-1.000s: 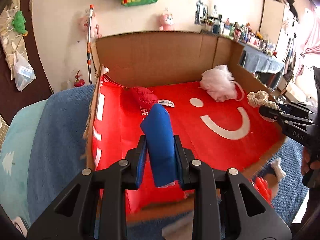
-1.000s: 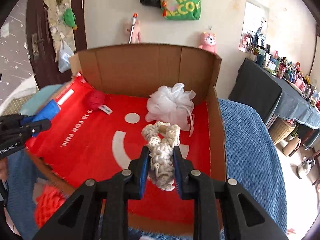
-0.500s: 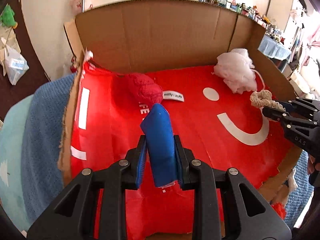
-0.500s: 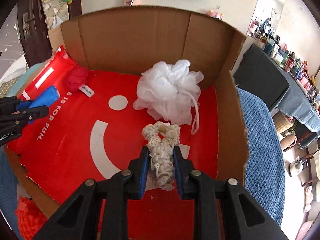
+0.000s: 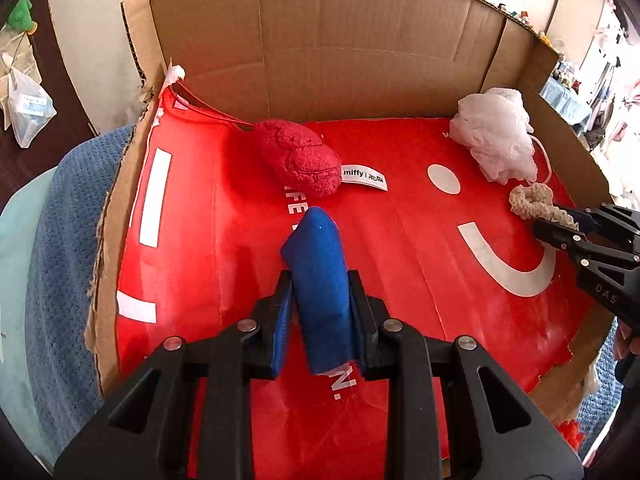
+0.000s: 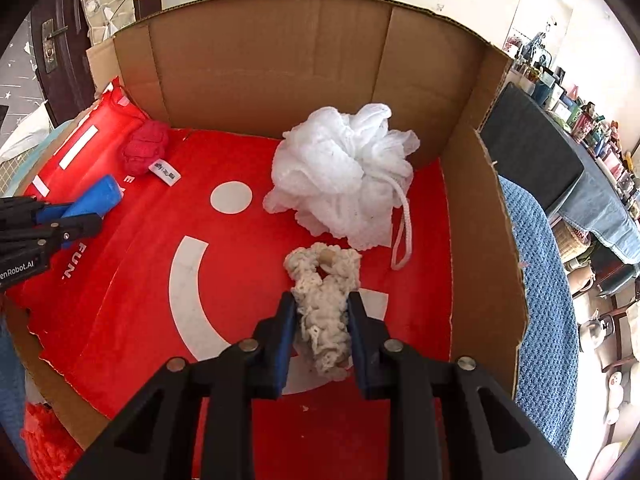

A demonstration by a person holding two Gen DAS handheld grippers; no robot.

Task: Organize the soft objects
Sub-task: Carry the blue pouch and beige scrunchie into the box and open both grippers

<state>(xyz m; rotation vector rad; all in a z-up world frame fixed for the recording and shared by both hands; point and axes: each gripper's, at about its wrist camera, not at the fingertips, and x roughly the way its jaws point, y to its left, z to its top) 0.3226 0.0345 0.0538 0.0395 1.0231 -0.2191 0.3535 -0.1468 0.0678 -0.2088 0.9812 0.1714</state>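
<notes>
My left gripper (image 5: 320, 300) is shut on a blue soft roll (image 5: 318, 264) and holds it over the left part of the cardboard box (image 5: 320, 52), just in front of a red plush piece (image 5: 300, 160). My right gripper (image 6: 322, 316) is shut on a cream crocheted piece (image 6: 324, 300) over the box's red floor (image 6: 132, 280), in front of a white mesh pouf (image 6: 340, 184). The right gripper also shows at the right of the left wrist view (image 5: 560, 228). The left gripper shows at the left of the right wrist view (image 6: 84, 220).
The box has tall walls at the back and right (image 6: 484, 240) and a torn low front edge (image 6: 48, 384). It sits on a blue knit blanket (image 5: 60, 260). An orange-red knit item (image 6: 44, 440) lies outside the front edge.
Both grippers have moved forward and down into the box with their objects still held. The red plush and the white pouf have not moved.
</notes>
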